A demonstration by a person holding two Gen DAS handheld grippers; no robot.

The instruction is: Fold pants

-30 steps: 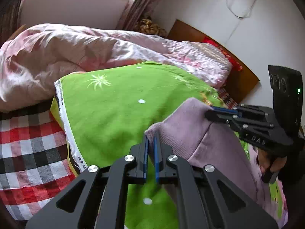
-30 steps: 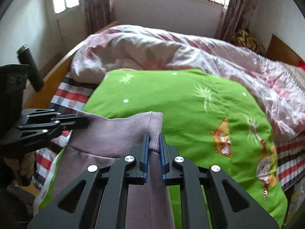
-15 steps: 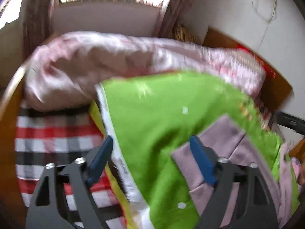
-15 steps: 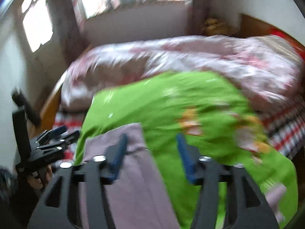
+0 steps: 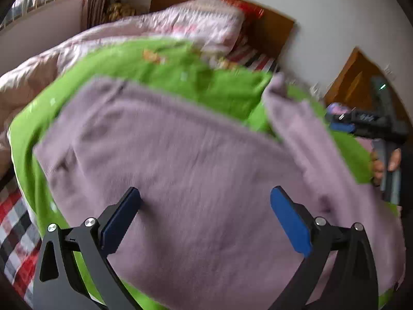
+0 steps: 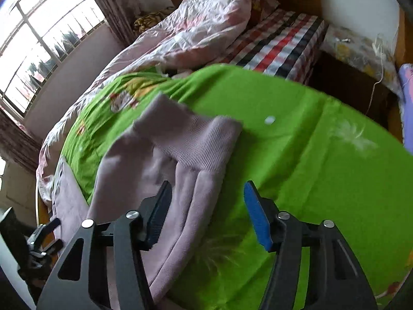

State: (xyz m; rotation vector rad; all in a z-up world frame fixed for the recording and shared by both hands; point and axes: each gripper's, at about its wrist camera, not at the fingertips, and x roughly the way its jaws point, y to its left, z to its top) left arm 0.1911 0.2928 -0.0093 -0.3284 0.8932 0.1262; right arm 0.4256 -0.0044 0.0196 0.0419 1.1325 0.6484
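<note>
The lilac pants [image 5: 196, 170] lie spread on a green blanket [image 5: 155, 64] on the bed. My left gripper [image 5: 205, 214] is open and empty, just above the wide upper part of the pants. In the right wrist view the ribbed leg cuffs [image 6: 196, 142] lie folded over on the green blanket [image 6: 322, 180]. My right gripper [image 6: 207, 206] is open and empty above the leg, near the cuffs. The right gripper also shows at the right edge of the left wrist view [image 5: 361, 121], and the left gripper at the lower left of the right wrist view [image 6: 44, 232].
A pink quilt [image 6: 180, 33] is heaped along the far side of the bed. A red, white and black checked sheet [image 6: 278, 46] shows beyond the blanket. A wooden headboard [image 5: 271, 25] and a dark bedside cabinet [image 6: 348, 85] stand at the bed's end.
Both grippers were shut on the pants' edge one second ago. They have opened and let go, and both have swung over the pants, which now lie flat.
</note>
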